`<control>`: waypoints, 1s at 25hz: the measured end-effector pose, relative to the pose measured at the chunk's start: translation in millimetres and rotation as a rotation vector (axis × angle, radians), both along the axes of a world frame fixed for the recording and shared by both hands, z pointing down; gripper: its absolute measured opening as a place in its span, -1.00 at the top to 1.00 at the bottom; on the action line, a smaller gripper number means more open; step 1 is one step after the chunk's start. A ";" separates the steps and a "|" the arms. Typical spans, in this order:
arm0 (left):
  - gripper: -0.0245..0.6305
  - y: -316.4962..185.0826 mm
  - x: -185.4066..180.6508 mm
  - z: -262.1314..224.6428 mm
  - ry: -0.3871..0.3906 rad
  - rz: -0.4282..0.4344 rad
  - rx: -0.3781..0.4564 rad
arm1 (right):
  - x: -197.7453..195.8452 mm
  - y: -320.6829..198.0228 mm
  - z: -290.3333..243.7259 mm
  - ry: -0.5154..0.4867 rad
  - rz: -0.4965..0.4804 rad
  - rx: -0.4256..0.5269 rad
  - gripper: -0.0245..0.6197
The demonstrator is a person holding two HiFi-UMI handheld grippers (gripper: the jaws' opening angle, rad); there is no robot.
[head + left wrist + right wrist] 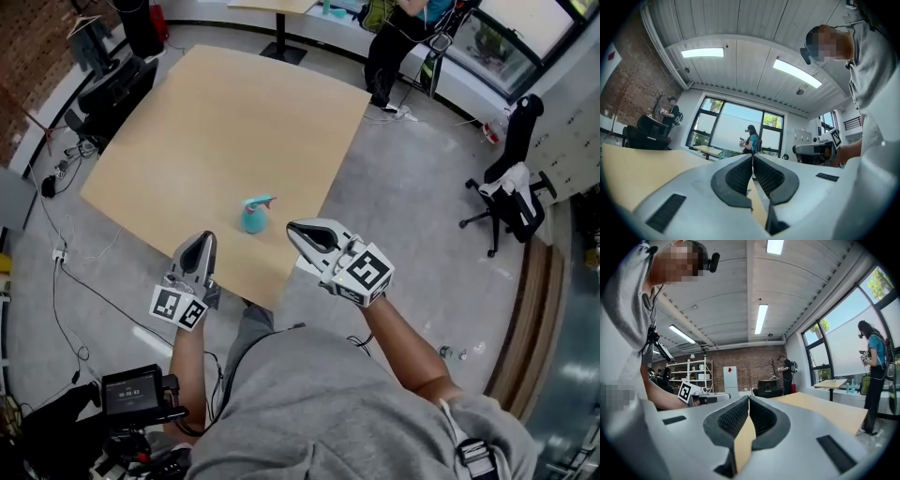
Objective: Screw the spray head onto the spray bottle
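Teal spray bottle (pixel 253 221) stands close to the nearest corner of the wooden table (pixel 216 122), its spray head (pixel 260 201) apparently seated on top; whether it is screwed tight cannot be told. Left gripper (pixel 203 240) and right gripper (pixel 298 231) flank it, apart from it, jaws together and empty. Beyond lie grey floor (pixel 412 206), an office chair (pixel 511 187) and a bystander (pixel 403 37)

table (pixel 216 131): pale wood, matt, smooth | spray bottle (pixel 254 217): teal plastic | floor (pixel 412 197): grey concrete, smooth
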State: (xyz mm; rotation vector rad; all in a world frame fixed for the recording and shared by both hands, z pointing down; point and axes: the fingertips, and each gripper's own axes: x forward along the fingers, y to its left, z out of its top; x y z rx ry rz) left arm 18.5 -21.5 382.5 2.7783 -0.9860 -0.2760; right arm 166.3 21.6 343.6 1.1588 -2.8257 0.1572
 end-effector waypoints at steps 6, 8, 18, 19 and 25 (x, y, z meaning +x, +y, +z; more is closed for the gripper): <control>0.89 -62.2 -1.8 47.8 -0.016 0.055 -0.066 | -22.1 -59.8 27.5 0.027 -0.044 -0.016 0.90; 0.89 -78.4 1.6 62.6 -0.022 0.090 -0.085 | -28.3 -77.3 34.8 0.044 -0.059 -0.009 0.90; 0.13 -66.2 57.8 114.1 -0.244 0.307 -0.080 | -40.3 -85.2 69.3 0.439 -0.262 -0.047 0.46; 0.04 -65.5 62.9 121.3 -0.268 0.328 -0.078 | -44.4 -86.6 75.7 0.484 -0.297 -0.049 0.46; -0.32 -91.8 95.7 197.4 -0.365 0.456 -0.077 | -64.0 -127.7 159.6 0.726 -0.469 -0.122 0.46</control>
